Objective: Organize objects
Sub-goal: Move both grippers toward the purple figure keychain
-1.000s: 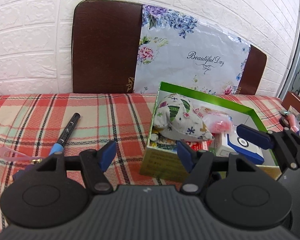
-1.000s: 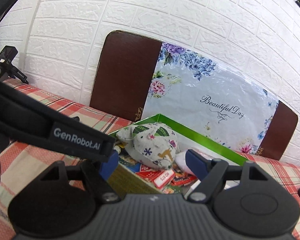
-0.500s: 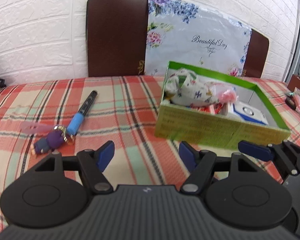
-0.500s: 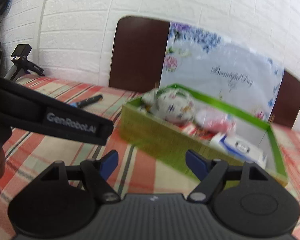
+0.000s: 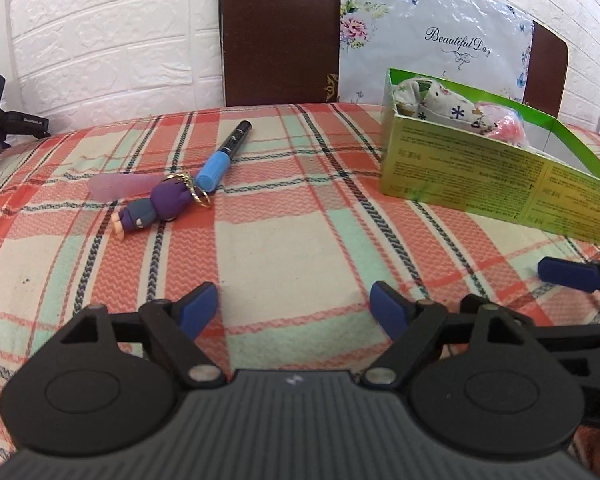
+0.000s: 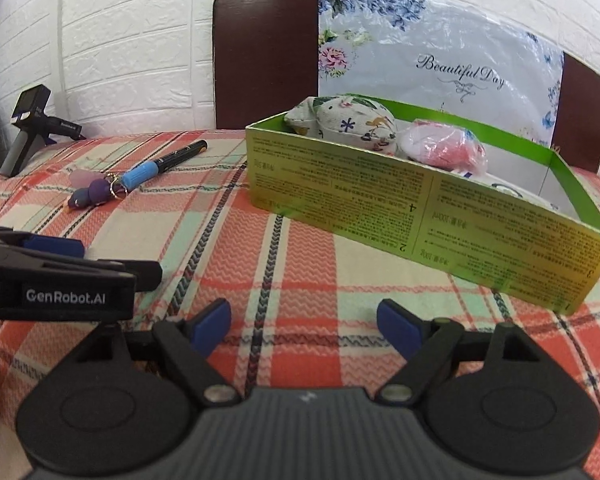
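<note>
- Two strays — marker pen [image 5: 225, 155] and purple figure keychain [image 5: 156, 209] — ahead-left of left gripper [image 5: 294, 310], pen angled away rightward.
- Left gripper nearer; right gripper [image 6: 305, 325] faces green box [image 6: 416, 216]; both fingers just spread wider, empty.

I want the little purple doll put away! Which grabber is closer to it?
Left. The left gripper hovers open just in front of the purple doll keychain; the right gripper sits further right, by the green box.

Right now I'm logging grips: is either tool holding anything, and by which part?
Nothing is held. The left tool and right tool both stand open and empty above the plaid cloth.
</note>
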